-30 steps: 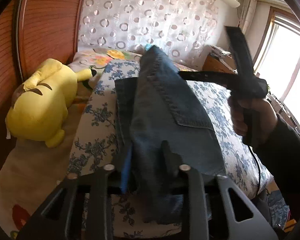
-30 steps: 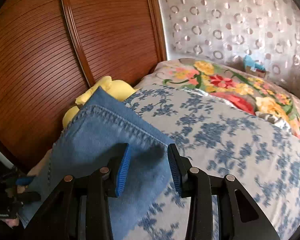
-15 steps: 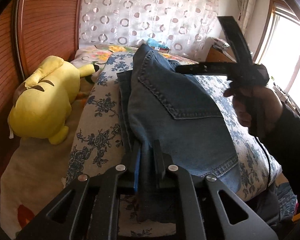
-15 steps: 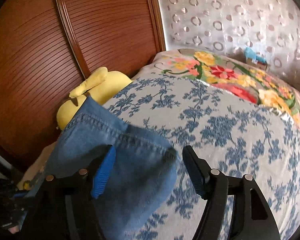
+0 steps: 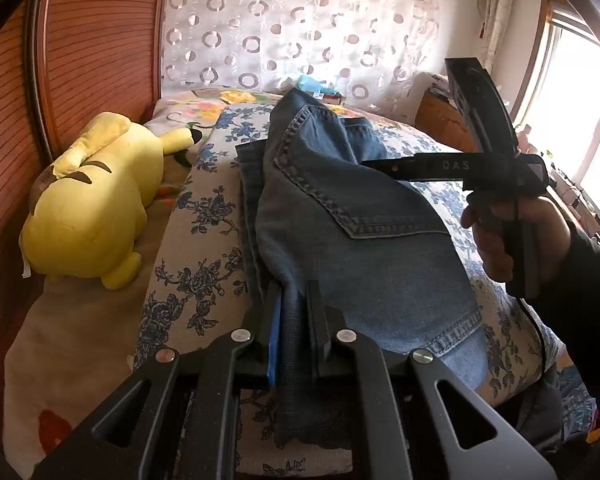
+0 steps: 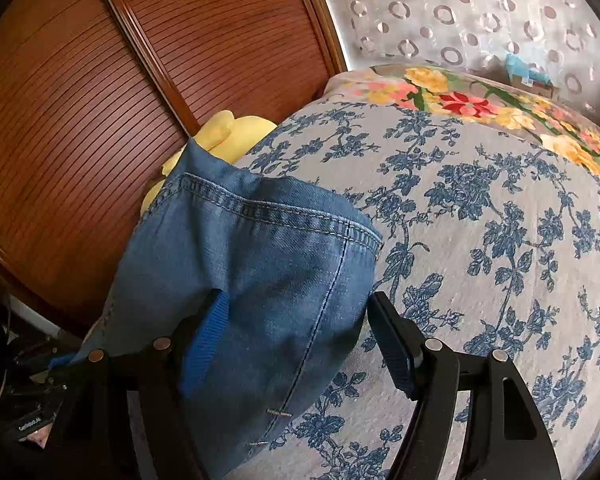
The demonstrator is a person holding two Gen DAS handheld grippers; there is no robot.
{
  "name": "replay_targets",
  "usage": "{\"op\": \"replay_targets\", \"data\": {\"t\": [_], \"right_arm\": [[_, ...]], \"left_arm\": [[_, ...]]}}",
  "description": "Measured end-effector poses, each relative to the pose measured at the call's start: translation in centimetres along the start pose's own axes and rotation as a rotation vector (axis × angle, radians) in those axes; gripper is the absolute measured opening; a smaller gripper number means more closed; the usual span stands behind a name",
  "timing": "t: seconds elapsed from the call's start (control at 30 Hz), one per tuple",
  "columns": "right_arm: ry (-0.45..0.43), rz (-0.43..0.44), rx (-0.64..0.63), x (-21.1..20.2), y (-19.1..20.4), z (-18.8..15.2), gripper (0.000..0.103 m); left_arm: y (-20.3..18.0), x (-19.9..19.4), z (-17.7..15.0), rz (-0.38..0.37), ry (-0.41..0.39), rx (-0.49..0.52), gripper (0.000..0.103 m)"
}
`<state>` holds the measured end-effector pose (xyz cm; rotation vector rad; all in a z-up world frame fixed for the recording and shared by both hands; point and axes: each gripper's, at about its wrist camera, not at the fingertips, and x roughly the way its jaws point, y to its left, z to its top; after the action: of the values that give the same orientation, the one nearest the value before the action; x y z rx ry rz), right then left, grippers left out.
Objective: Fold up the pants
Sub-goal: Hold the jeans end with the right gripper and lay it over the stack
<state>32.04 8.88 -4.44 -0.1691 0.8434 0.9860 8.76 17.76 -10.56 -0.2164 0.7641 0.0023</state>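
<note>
So the left gripper (image 5: 296, 320) is angled down at the near edge of the bed (image 5: 204, 208), jaws pinched tight on a fold of the jeans (image 5: 364, 248), which lie along the blue-flowered cover. The right gripper (image 6: 300, 336), held in a hand (image 5: 508, 232) over the jeans' right side, has just been opening; denim sits loose between its spread jaws. The jeans' near end is hidden behind the left gripper.

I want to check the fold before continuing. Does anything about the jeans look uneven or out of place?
Yes. The jeans lie bunched, not flat: a darker lower layer sticks out along their left edge, and one end hangs over the bed edge, pinched in the left tongs.
</note>
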Motion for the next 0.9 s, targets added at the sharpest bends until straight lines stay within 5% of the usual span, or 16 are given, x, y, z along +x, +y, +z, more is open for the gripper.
{"op": "replay_targets", "data": {"t": [0.27,0.43,0.5,0.9], "right_arm": [[0.009,0.106,0.047,1.2,-1.0,0.5,0.068],[-0.015,0.203,0.052,0.6,-1.9,1.7,0.026],[-0.035,0.212,0.025,0.2,-1.7,2.5,0.021],[-0.159,0.106,0.002,3.6,-1.7,10.6,0.019]], "left_arm": [[-0.3,-0.3,0.1,0.000,-0.012,0.005,0.009],[0.2,-0.7,0.9,-0.028,-0.034,-0.017,0.008],[0.4,-0.8,1.4,-0.030,-0.043,-0.018,0.007],[4.7,1.9,10.0,0.027,-0.111,0.007,0.007]]}}
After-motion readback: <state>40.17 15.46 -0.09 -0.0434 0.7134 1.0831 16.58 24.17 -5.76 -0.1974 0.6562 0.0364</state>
